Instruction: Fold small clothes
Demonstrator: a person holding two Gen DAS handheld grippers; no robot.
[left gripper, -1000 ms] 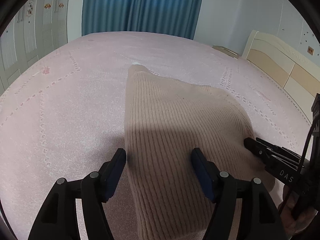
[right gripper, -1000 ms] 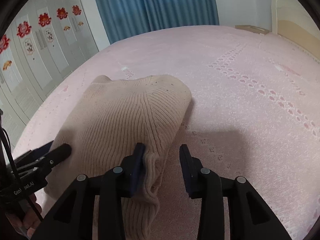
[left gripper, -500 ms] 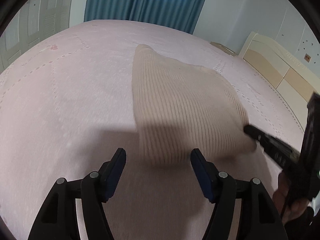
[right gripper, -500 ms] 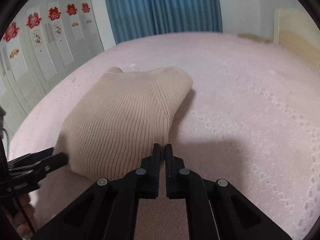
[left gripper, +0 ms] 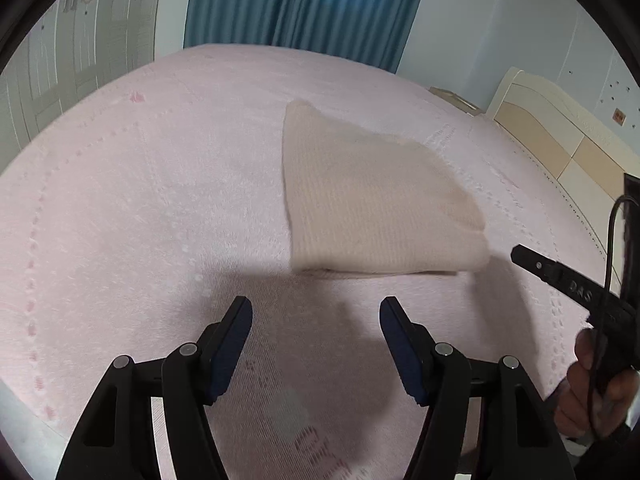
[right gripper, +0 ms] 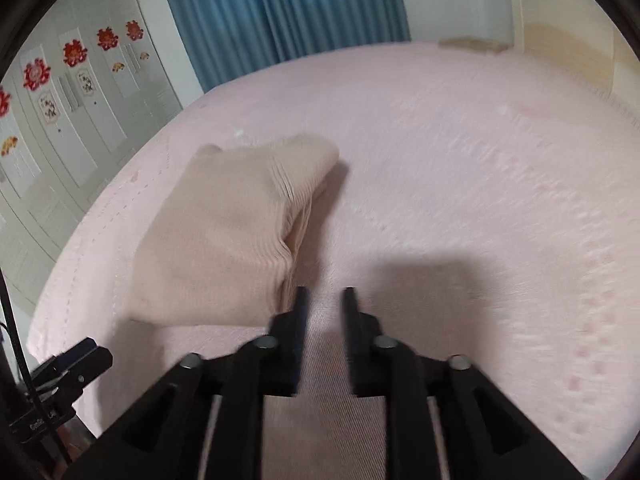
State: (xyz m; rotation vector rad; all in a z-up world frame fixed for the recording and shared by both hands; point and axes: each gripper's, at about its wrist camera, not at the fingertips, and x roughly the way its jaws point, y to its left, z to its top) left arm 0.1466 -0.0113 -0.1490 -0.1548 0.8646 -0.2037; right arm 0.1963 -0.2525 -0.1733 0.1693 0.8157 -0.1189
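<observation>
Left gripper point(left gripper: 316, 312) jaws wide with nothing between, right gripper point(right gripper: 323, 300) jaws narrow, opening, empty, folded beige ribbed knit point(left gripper: 368, 208) just beyond on pink embroidered bedspread point(left gripper: 140, 200), cream headboard point(left gripper: 560, 136), white wardrobe doors with red floral stickers point(right gripper: 72, 52), blue curtain point(left gripper: 304, 4), "DAS" lettering on right gripper's finger.

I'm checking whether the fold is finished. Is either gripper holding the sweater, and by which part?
Nothing is held. The left gripper is open over bare bedspread; the right gripper is opening with nothing between its fingers. The sweater lies folded, clear of both.
</observation>
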